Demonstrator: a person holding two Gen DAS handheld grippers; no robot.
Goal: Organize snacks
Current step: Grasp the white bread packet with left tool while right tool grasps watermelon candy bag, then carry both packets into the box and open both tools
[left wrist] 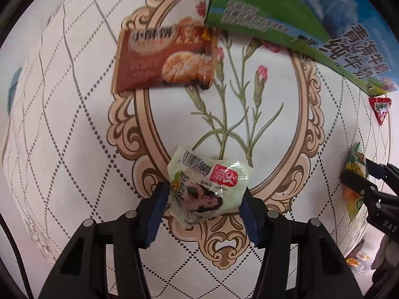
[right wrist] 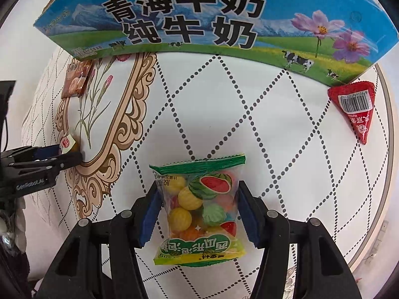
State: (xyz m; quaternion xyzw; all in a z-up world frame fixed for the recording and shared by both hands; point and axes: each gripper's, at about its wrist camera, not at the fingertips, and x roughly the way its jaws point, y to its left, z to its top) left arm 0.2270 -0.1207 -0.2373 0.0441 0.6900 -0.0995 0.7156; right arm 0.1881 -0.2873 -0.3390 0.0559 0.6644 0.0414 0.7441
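Observation:
In the left wrist view a pale green snack packet (left wrist: 209, 186) with a barcode lies on the patterned tablecloth (left wrist: 74, 124). My left gripper (left wrist: 204, 194) is shut on it, a blue pad pressing each side. In the right wrist view a clear bag of watermelon-shaped candies (right wrist: 199, 211) with green ends sits between the blue pads of my right gripper (right wrist: 198, 194), which is shut on it. Both grippers point down at the table. The other gripper shows at each view's edge: the right (left wrist: 359, 182), the left (right wrist: 67, 154).
A blue and green milk carton box (right wrist: 199, 20) stands at the far side of the table. A brown pastry packet (left wrist: 164, 59) lies beside the box's left end. A red triangular packet (right wrist: 354, 107) lies at the right, near the round table's rim (right wrist: 389, 174).

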